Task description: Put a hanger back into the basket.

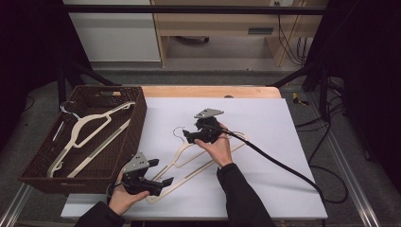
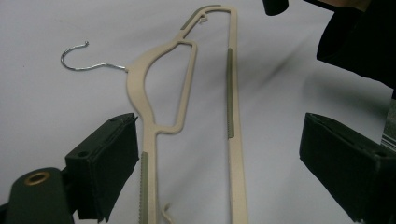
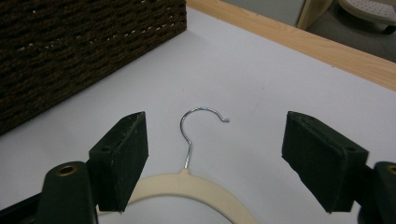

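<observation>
Up high — second hanger (image 1: 90, 137) in basket (image 1: 137, 120), unseen elsewhere.

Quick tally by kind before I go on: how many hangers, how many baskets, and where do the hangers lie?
Cream hangers: 2, one in the basket, one on the white sheet
Brown woven basket: 1
Total: 3 things
</observation>
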Available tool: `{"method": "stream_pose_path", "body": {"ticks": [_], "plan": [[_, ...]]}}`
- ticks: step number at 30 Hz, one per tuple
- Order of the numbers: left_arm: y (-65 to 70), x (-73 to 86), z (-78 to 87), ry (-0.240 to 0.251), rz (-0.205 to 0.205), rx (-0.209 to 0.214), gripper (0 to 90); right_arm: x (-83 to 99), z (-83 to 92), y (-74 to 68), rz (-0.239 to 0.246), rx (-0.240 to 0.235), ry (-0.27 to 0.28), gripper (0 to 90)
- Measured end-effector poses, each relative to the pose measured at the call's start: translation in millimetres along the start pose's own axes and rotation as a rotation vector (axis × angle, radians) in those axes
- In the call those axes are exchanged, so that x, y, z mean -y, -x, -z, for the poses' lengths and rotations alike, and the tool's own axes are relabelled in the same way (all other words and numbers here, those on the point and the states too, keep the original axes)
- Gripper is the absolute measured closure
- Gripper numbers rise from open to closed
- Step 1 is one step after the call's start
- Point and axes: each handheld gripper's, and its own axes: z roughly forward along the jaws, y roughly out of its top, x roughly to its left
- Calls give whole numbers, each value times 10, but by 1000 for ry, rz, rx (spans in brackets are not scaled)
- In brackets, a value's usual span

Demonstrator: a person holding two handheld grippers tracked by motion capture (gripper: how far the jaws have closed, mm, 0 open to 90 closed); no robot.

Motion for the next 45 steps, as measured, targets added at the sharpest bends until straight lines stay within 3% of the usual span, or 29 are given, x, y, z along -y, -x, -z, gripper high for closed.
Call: {"method": "stream_pose_path", "body": {"ticks": [5,12,17,20,28,45], "plan": [[6,27,-1,-7,5,13,113,-4,-182,-47,14,-4,-37,277],[-7,47,-4,-9,-2,-1,114,17,-383,-47,16,14,-79,329],[-9,54,-14,-14,1,-1,116,28,-455,-45,19,12,-95,377],[6,61,-21,-18,19,22,116,40,-493,-32,22,7,-100,404],[-14,68,-31,-26,3,-2,119,66,-614,-36,19,4,-139,503],[-29,77,-44,-27,6,-4,124,153,-815,-94,13,-2,-244,728]]}}
